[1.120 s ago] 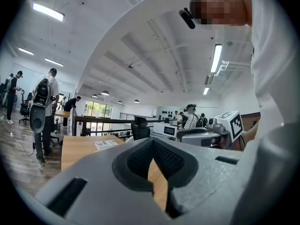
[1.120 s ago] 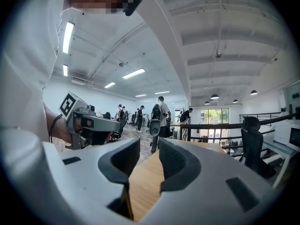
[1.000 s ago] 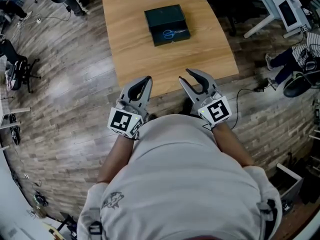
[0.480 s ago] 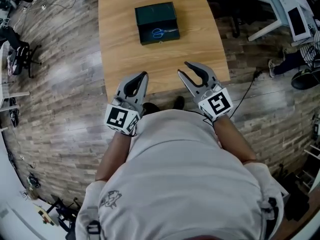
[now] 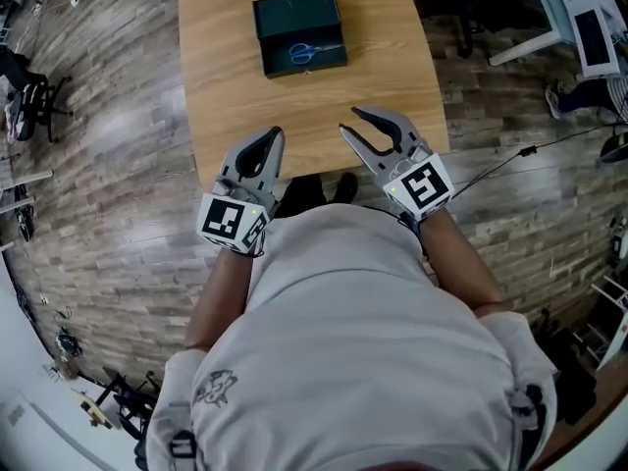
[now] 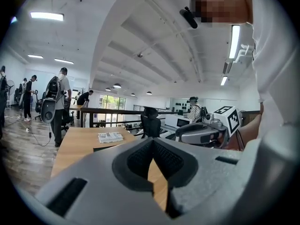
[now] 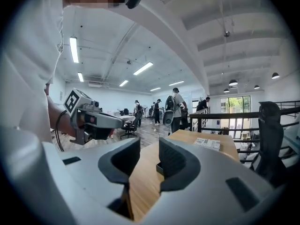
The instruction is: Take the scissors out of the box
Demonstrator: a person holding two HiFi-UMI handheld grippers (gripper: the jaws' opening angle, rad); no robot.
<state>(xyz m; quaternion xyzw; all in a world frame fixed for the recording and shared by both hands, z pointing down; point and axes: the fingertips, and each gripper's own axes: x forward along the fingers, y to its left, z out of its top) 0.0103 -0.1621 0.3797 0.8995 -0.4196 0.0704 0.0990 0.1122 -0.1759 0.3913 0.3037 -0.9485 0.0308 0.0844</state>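
Scissors [image 5: 312, 52] lie in open box [image 5: 294, 18], toward far side of desk [image 5: 221, 96]. Right gripper [image 5: 349, 119] fingers apart, left gripper [image 5: 274, 135] fingers closed, both empty at near edge. I would reach right one forward, descend straight onto blue handles.

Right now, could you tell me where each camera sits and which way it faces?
Head view: on the head, steeply down at the table, box and scissors; shirt, left gripper, right gripper.
Left gripper view: on that gripper, along shut jaws over the table; shirt.
Right gripper view: likewise, jaws open; shirt.
Gripper views share the printed sheet.
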